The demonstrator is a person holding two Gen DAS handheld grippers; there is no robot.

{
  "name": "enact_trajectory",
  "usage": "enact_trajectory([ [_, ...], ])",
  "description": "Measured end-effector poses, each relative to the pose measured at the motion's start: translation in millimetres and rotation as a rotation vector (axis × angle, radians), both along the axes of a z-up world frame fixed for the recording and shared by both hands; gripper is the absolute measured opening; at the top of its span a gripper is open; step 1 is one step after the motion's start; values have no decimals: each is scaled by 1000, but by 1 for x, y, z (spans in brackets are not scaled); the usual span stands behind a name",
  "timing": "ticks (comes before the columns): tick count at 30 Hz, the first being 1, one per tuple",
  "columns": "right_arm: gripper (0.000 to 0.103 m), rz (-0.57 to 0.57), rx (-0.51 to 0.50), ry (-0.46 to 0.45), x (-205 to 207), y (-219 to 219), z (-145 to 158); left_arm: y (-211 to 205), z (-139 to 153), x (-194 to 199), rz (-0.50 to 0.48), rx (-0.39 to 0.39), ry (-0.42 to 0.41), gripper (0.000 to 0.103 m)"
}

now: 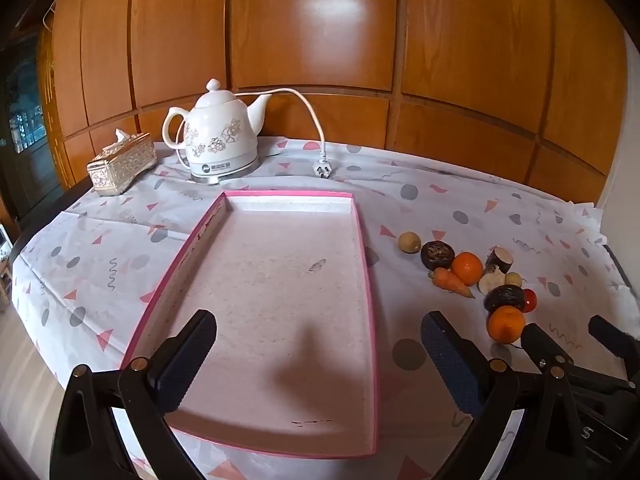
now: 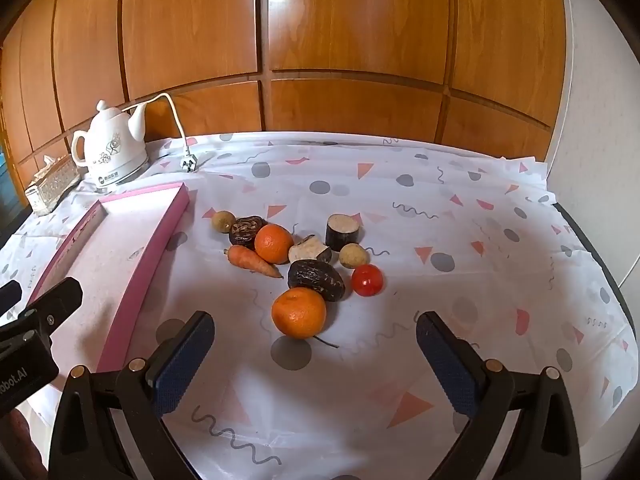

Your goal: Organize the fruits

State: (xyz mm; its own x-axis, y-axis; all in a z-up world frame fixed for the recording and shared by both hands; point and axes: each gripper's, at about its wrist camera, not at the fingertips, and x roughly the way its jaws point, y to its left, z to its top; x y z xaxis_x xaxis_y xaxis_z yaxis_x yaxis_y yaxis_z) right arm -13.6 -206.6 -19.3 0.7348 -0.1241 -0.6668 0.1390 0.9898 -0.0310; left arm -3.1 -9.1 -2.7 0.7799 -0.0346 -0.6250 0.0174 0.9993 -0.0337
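Left wrist view: a white kettle [image 1: 218, 136] with its unplugged cord and plug [image 1: 322, 169] stands at the back of a patterned tablecloth [image 1: 80, 256], beside a gold tissue box [image 1: 121, 163], all before a wood-panelled wall. A shallow pink-rimmed tray [image 1: 372, 280] fills the centre, holding nothing. The left gripper [image 1: 316, 356] hangs over the tray's near end, jaws wide apart and holding nothing. The produce pile lies right of the tray. Right wrist view: the right gripper [image 2: 312, 356] is spread wide, gripping nothing, just short of the nearest orange [image 2: 298, 312]. Behind it lie a dark wrinkled fruit [image 2: 316, 279], a red tomato [image 2: 367, 279], a carrot [image 2: 253, 262], a second orange [image 2: 273, 243] and other pieces, bunched together.
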Motion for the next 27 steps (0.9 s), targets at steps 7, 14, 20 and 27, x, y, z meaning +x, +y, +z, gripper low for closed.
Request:
enact_trajectory([
  [7,103,-9,12,0,0,-4,-2,-3,-1,1,-16,-9,16,103],
  [14,103,-10,7,-5,-1,-6,-2,-9,-2,-1,-43,-6,15,103],
  [20,103,-16,13,-2,-1,-8,-2,-11,-2,-2,-53,-10,15,103],
  [27,103,-19,17,-1,-1,-11,-2,-14,-3,-3,-64,-11,18,103],
])
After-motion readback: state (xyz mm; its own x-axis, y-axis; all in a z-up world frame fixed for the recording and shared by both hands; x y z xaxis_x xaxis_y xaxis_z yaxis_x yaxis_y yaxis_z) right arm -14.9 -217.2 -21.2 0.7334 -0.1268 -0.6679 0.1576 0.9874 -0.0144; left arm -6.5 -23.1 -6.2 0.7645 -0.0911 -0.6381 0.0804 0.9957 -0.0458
